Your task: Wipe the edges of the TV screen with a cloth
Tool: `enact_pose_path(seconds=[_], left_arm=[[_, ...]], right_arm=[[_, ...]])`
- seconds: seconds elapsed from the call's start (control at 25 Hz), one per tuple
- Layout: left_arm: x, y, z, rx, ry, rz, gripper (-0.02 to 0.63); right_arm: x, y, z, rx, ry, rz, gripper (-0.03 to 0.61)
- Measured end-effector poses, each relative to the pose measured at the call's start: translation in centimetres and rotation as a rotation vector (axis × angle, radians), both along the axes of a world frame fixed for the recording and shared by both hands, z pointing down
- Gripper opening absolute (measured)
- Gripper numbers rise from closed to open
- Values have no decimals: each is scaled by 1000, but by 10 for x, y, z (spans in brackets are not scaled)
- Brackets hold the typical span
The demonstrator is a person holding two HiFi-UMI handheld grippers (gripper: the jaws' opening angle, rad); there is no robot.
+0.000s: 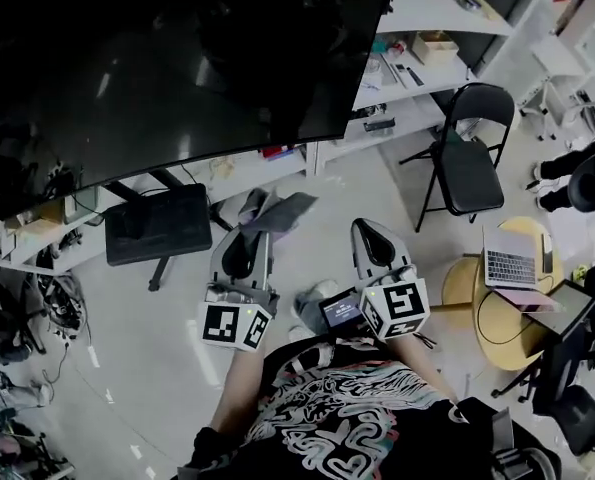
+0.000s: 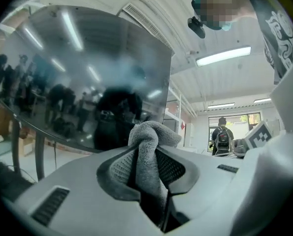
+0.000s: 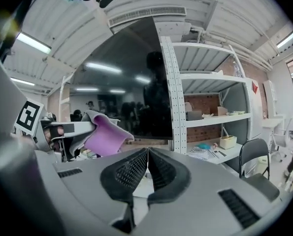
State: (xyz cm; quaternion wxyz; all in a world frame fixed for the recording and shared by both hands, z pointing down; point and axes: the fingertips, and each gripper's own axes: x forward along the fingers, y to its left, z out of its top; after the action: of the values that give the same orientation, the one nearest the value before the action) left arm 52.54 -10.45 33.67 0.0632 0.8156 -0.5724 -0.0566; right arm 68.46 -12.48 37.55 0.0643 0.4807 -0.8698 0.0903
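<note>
The big dark TV screen (image 1: pixel 167 58) fills the upper left of the head view, its lower edge just above my grippers. My left gripper (image 1: pixel 259 220) is shut on a grey cloth (image 1: pixel 280 209), which sticks out past the jaws a little below that lower edge. In the left gripper view the cloth (image 2: pixel 148 151) bunches between the jaws with the TV screen (image 2: pixel 82 87) ahead. My right gripper (image 1: pixel 365 230) hangs beside it, shut and empty. The right gripper view shows the cloth (image 3: pixel 103 134), its other face purple, at the left and the TV screen (image 3: pixel 131 87) beyond.
White shelving (image 1: pixel 417 58) with small items stands right of the TV. A black folding chair (image 1: pixel 467 158) and a round table with a laptop (image 1: pixel 512 258) are at the right. A black office chair (image 1: pixel 157 223) sits under the screen. A person (image 2: pixel 221 137) stands far off.
</note>
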Motion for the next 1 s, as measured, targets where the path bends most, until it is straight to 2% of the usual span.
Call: enact_pose_path(seconds=[0.28,0.44,0.64,1.0], left_arm=[[-1,70,-9,23,-51,-57,92],[8,93,-16,25,-74,-69,92],[19,110,-23,29,-79,-108,92],[50,120,-28,23,-59,-152,92]], right_arm=[[1,69,-12,28,-10,-26,29],[6,92,-20,43,-15,-42,30],[15,103,-30,30,-58,-72,30],[34,98,-55,82,-26,-134,29]])
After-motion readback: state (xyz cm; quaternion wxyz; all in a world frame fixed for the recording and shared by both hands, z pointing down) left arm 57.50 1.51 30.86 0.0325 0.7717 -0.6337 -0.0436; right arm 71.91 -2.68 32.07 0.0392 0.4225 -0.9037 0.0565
